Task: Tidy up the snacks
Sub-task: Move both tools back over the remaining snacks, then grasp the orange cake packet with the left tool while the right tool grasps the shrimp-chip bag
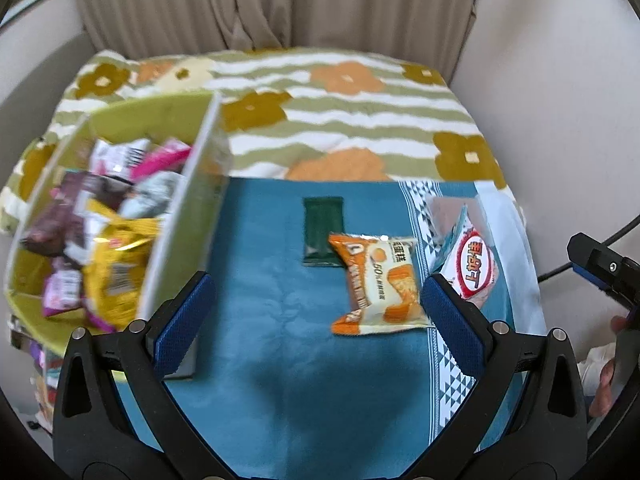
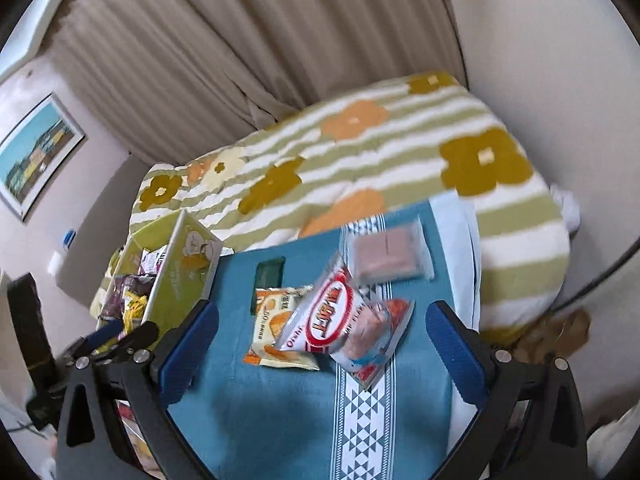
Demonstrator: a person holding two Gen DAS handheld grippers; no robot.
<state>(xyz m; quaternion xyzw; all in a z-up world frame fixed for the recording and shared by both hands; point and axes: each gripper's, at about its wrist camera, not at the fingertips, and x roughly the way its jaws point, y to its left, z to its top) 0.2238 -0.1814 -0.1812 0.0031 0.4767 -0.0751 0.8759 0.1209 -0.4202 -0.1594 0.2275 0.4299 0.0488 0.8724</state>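
Observation:
An orange-and-white cake packet point(image 1: 378, 282) lies on the blue cloth point(image 1: 272, 280), with a dark green packet point(image 1: 323, 230) behind it. A red-and-white packet point(image 1: 474, 268) and a clear-wrapped brownish snack point(image 1: 450, 210) lie at the right. A green box point(image 1: 188, 216) at the left holds several snack packets. My left gripper point(image 1: 316, 320) is open and empty above the cloth, in front of the orange packet. My right gripper point(image 2: 320, 344) is open and empty over the red-and-white packet point(image 2: 332, 320); the orange packet point(image 2: 276, 328), green packet point(image 2: 269, 276) and brownish snack point(image 2: 386, 256) lie around it.
The blue cloth lies on a green-striped flowered blanket point(image 1: 352, 104) with a beige curtain point(image 1: 280, 0) behind. White walls close in on the right. The green box point(image 2: 176, 276) and my left gripper point(image 2: 116, 340) show at the left of the right wrist view. A picture point(image 2: 36, 156) hangs on the left wall.

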